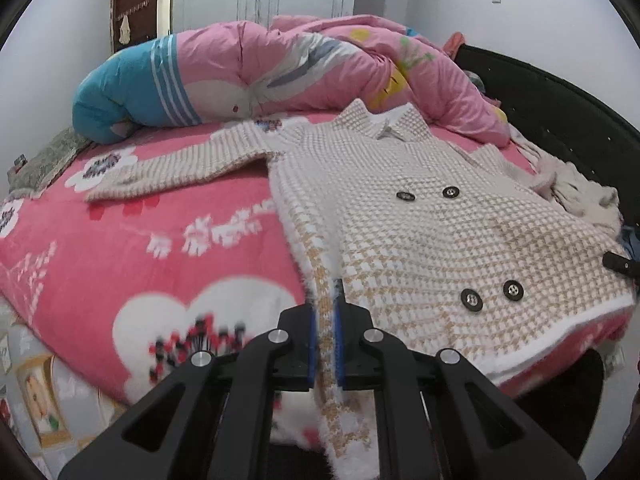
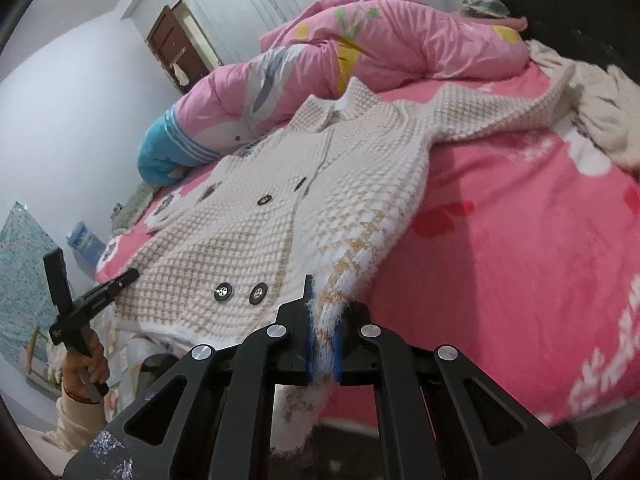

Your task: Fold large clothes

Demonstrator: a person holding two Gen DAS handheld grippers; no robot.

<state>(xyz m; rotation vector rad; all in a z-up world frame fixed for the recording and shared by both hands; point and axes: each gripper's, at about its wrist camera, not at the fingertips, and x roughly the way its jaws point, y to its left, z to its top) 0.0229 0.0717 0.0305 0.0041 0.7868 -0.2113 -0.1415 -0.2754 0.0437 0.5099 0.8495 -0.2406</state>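
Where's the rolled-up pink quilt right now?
In both wrist views the rolled-up pink quilt lies across the far side of the bed, just behind the collar of the cream houndstooth coat.

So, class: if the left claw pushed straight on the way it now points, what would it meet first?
The left claw is shut on the checked coat's hem. Straight ahead lies more of that coat, spread across the pink bedspread, so it would probably plough into the coat's front first; depth is hard to judge.
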